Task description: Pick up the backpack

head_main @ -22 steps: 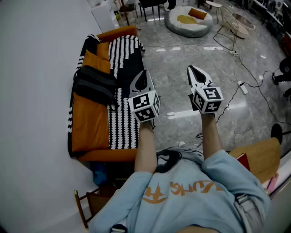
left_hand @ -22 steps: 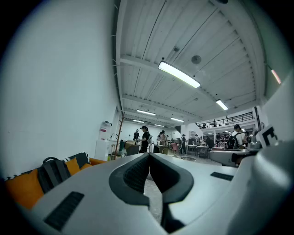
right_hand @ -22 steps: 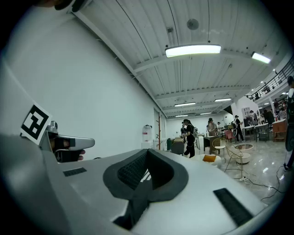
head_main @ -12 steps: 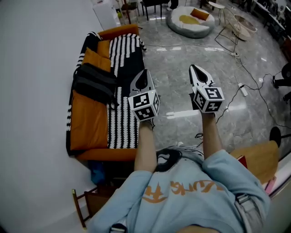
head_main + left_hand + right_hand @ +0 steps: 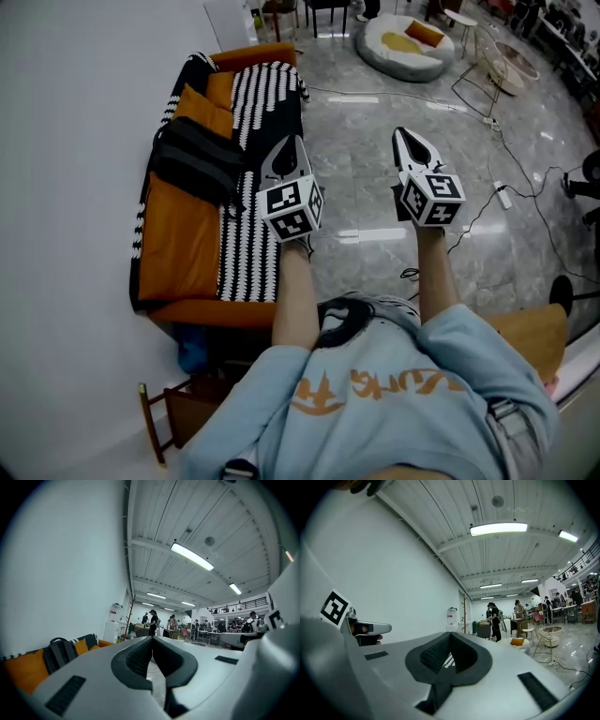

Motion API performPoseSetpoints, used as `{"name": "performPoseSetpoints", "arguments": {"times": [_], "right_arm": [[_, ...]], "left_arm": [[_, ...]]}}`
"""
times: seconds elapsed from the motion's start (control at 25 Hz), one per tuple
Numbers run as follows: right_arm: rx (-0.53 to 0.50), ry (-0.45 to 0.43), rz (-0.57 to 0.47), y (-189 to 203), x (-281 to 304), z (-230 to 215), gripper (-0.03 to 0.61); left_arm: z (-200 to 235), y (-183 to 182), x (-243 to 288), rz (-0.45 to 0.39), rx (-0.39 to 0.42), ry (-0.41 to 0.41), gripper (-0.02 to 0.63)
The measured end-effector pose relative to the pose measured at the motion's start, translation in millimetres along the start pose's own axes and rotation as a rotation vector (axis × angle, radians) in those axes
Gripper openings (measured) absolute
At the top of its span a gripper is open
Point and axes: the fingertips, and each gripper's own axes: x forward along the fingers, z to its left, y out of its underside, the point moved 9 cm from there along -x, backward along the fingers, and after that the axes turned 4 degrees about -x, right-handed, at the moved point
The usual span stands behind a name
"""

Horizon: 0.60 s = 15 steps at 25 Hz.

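Observation:
A black backpack (image 5: 195,161) leans against the orange back cushions of a sofa (image 5: 183,253) at the left of the head view. A black-and-white striped throw (image 5: 258,112) covers the seat. The backpack also shows low at the left of the left gripper view (image 5: 60,653). My left gripper (image 5: 289,141) is held level over the sofa's front edge, to the right of the backpack and apart from it, with its jaws shut on nothing (image 5: 152,638). My right gripper (image 5: 401,133) hangs over the grey floor, also shut and empty (image 5: 451,633).
A round white floor cushion (image 5: 405,45) and a wire chair (image 5: 478,56) stand at the far end. Cables and a power strip (image 5: 503,195) lie on the floor at the right. A wooden chair (image 5: 178,412) stands near the sofa's close end, and a wooden tabletop (image 5: 534,328) is at the right.
The sofa and backpack have shifted slightly up in the head view. Both grippers stay shut and level, and the left one sits a touch further left.

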Motion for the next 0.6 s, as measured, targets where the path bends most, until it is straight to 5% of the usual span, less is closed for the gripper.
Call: {"name": "performPoseSetpoints", "arguments": {"times": [0.6], "right_arm": [[0.009, -0.021, -0.003, 3.8, 38.6, 0.9, -0.003]], "left_arm": [[33.7, 3.0, 23.5, 0.008, -0.003, -0.025, 0.02]]}}
